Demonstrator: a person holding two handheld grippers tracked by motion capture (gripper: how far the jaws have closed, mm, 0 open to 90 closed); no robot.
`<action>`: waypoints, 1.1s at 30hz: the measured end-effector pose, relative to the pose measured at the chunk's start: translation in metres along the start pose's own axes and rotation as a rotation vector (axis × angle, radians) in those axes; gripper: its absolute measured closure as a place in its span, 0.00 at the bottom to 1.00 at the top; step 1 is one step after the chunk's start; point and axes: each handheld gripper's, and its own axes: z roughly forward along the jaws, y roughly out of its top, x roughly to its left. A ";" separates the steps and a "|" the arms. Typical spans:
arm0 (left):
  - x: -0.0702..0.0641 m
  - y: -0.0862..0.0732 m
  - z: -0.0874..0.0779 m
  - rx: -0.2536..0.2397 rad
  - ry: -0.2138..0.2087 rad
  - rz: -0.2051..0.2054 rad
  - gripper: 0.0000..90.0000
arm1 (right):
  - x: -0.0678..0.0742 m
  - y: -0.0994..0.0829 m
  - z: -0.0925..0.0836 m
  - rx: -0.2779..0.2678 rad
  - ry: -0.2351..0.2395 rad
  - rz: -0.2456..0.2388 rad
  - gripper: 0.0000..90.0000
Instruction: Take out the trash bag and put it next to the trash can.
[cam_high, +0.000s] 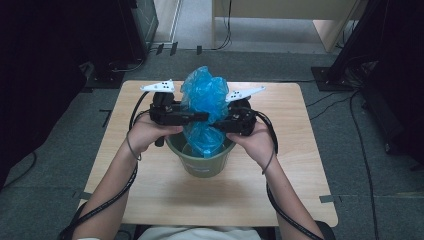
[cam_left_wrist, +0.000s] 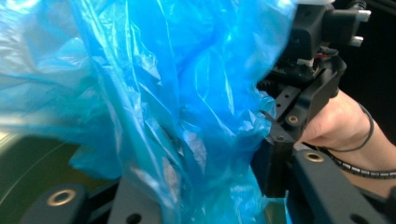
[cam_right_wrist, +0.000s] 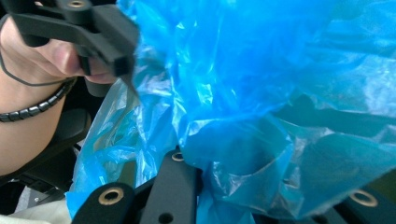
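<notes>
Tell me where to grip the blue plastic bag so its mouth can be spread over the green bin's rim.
Probably take the loose film of the blue plastic bag bunched above the green bin, not the part already hanging inside. Come in level from each side, as the left gripper and right gripper do: the film stands upright in folds there, so side-on jaws can pinch an edge.

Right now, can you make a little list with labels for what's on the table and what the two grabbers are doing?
table: wooden table
bin: green bin standing on the table, near the person
bag: blue plastic bag, crumpled, lower end inside the bin, top bunched above it
left gripper: at the bag's left side, film between its jaws; whether they pinch it cannot be told
right gripper: at the bag's right side, closed on the film
bag fitted over rim: not yet
</notes>
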 end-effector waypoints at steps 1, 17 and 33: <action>0.000 0.000 -0.001 -0.002 0.005 0.002 0.63 | -0.001 0.000 -0.001 -0.002 -0.002 0.005 0.93; 0.008 -0.001 -0.024 -0.023 0.071 0.020 0.44 | -0.017 -0.001 -0.023 -0.048 -0.062 0.061 0.93; 0.016 -0.009 -0.031 0.028 0.126 0.046 0.42 | -0.017 0.002 -0.045 -0.075 -0.108 0.037 0.93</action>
